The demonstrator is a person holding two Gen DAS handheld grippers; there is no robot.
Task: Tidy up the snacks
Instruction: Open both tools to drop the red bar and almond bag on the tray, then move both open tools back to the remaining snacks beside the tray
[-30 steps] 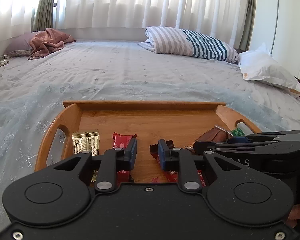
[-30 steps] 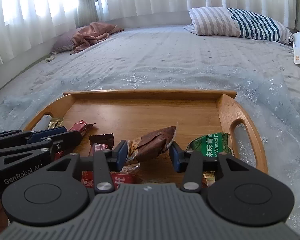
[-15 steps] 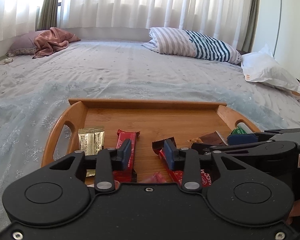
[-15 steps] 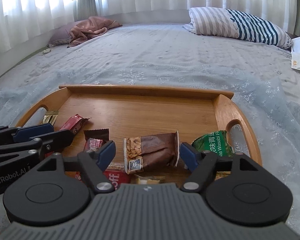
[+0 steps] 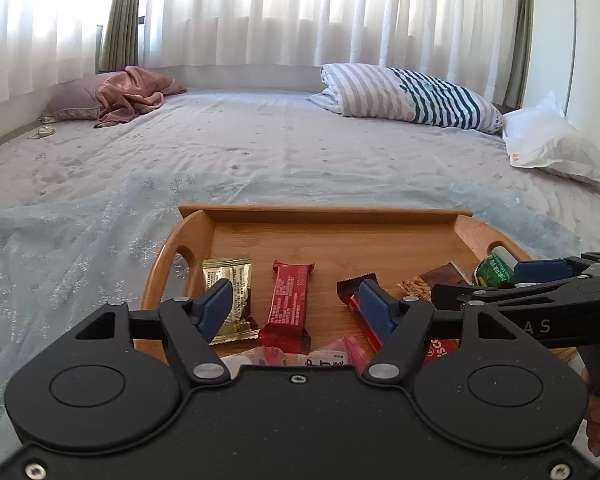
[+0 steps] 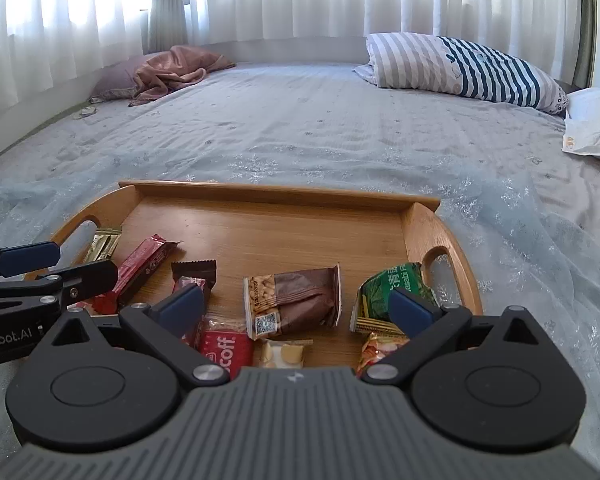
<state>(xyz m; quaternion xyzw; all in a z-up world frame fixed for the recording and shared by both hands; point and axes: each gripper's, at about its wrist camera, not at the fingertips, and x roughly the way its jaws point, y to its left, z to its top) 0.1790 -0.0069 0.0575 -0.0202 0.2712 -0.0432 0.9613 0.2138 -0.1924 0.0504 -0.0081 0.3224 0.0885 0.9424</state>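
Snacks scattered flat on wooden tray

Both grippers' jaws opening, empty

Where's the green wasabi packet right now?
Right wrist view: the green wasabi packet lies at the wooden tray's right end by the handle cutout, right of the brown peanut packet.

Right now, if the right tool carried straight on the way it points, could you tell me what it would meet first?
Most likely the brown snack packet, which lies flat on the wooden tray between the opening jaws of the right tool, untouched by them. Depth is unclear, so it might land on the tray floor just beyond.
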